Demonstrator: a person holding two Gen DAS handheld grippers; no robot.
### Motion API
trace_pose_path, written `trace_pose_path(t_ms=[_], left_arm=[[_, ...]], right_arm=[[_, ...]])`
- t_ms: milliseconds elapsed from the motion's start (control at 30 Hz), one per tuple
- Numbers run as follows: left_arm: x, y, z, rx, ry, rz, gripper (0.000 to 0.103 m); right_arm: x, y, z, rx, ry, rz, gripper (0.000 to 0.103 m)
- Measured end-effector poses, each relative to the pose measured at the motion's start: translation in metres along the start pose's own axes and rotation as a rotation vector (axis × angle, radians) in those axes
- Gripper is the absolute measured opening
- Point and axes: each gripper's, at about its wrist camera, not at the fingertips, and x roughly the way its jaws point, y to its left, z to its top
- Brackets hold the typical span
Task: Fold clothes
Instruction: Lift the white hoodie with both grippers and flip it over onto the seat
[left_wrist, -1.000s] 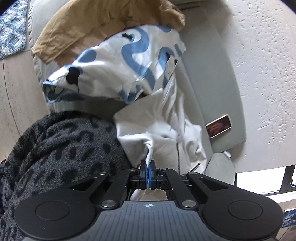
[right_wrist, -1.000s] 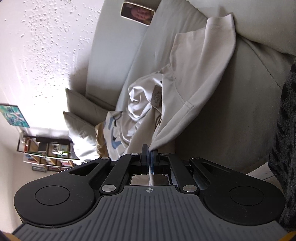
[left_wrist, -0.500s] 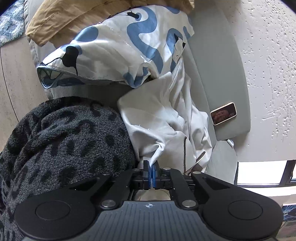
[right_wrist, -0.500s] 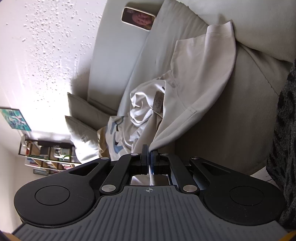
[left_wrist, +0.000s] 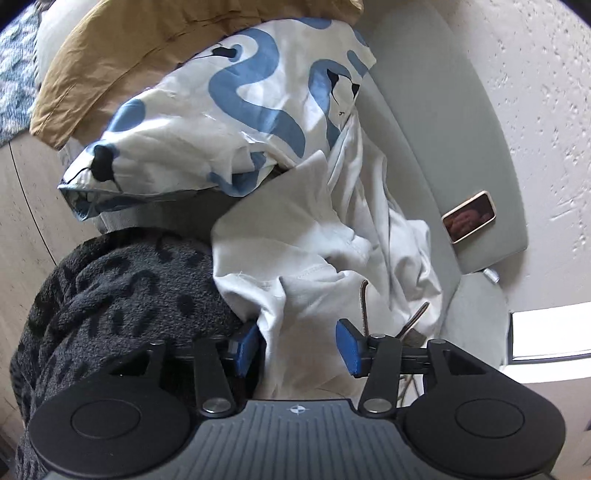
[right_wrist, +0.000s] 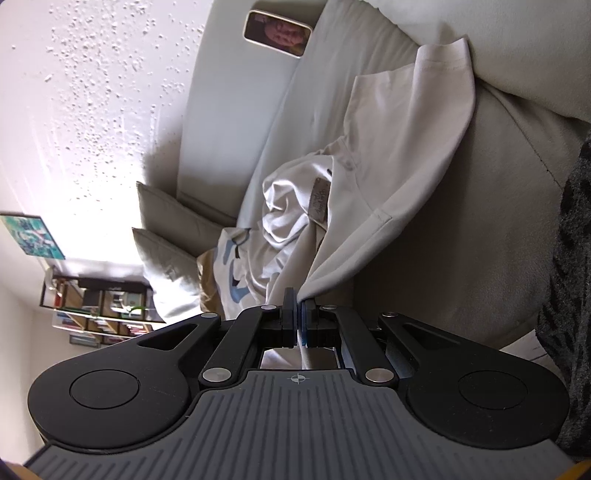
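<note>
On the grey sofa (left_wrist: 424, 122), left wrist view: left gripper (left_wrist: 300, 349) spread wide, white T-shirt (left_wrist: 295, 236) draped loose between its blue pads (left_wrist: 347, 349) | right wrist view: right gripper (right_wrist: 298, 316) clenched on T-shirt (right_wrist: 399, 155) hem, cloth stretching away across sofa (right_wrist: 461, 240).

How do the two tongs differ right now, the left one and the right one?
The left tongs stand open, with their blue pads spread apart, while the right tongs are pinched shut. White shirt cloth lies loose between the left pads, whereas the right tongs clamp an edge of the shirt, which pulls taut from them. The left tongs sit beside a dark spotted fleece; the right face the grey sofa. Both share the same black build.
</note>
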Motion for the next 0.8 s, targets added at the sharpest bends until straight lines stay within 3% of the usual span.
trace_pose_path(t_ms=[33, 100, 167, 300, 500, 567, 700, 800], left_arm=[[0.001, -0.001, 0.000, 0.011, -0.001, 0.016, 0.042], [0.002, -0.001, -0.001, 0.025, 0.000, 0.057, 0.020], [0.003, 0.000, -0.002, 0.030, 0.001, 0.078, 0.012], [0.001, 0.004, -0.004, 0.033, -0.001, 0.072, 0.011], [-0.005, 0.008, -0.008, 0.047, -0.010, 0.051, 0.001], [-0.013, 0.011, -0.013, 0.037, -0.035, -0.010, 0.000], [-0.041, 0.010, -0.014, 0.019, -0.123, -0.208, 0.000], [-0.073, -0.011, -0.007, 0.068, -0.218, -0.371, 0.000]], right_arm=[[0.000, 0.000, 0.000, 0.002, 0.000, 0.002, 0.002], [0.000, -0.001, 0.001, 0.004, 0.002, 0.004, 0.002], [0.001, -0.001, 0.002, 0.005, 0.003, 0.007, 0.002], [-0.001, -0.003, 0.002, 0.008, 0.002, 0.010, 0.003], [-0.002, -0.004, 0.002, 0.012, -0.011, -0.004, 0.003], [-0.001, -0.005, 0.002, 0.012, -0.016, -0.016, 0.003], [0.000, -0.008, 0.006, 0.026, -0.021, -0.037, 0.003], [-0.008, 0.016, 0.012, -0.057, -0.084, -0.013, 0.002]])
